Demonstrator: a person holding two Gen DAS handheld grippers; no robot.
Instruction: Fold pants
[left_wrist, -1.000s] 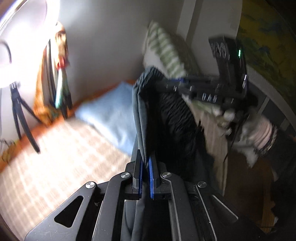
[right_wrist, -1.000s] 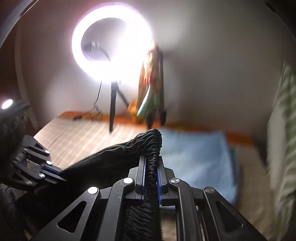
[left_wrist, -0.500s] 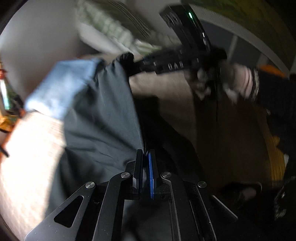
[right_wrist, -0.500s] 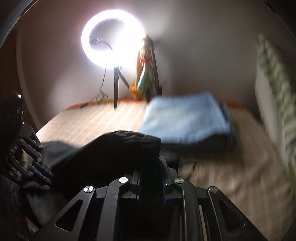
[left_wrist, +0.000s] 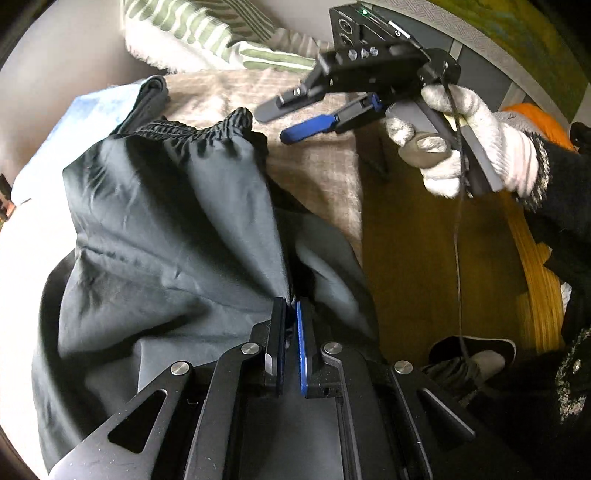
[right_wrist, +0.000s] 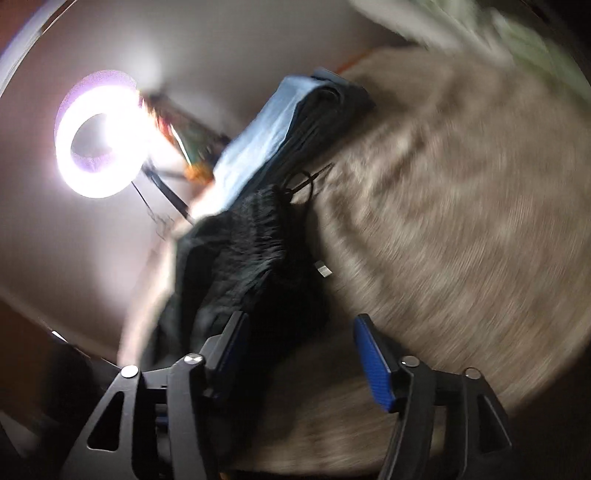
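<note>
Left wrist view: my left gripper (left_wrist: 291, 314) is pressed together on a fold of the dark pants (left_wrist: 173, 221), fabric pinched right at the tips. The pants drape over the bed (left_wrist: 317, 155), elastic waistband (left_wrist: 207, 129) at the far end, next to a folded light-blue cloth (left_wrist: 92, 110). A green-striped pillow (left_wrist: 207, 33) sits beyond that. My right gripper (left_wrist: 288, 122) is in view top right, held by my gloved right hand (left_wrist: 472, 144), fingers spread, nothing between them, tips just beside the waistband but apart from it. Right wrist view: heavily blurred and rolled. My right gripper (right_wrist: 299, 339) has just been opening and its jaws now stand wide; the pants (right_wrist: 251, 258) lie ahead of it and partly between the fingers, pads not pressing on the cloth. The waistband end points toward the blue cloth (right_wrist: 266, 129). A ring light (right_wrist: 99, 133) glares at the left by the wall.
</note>
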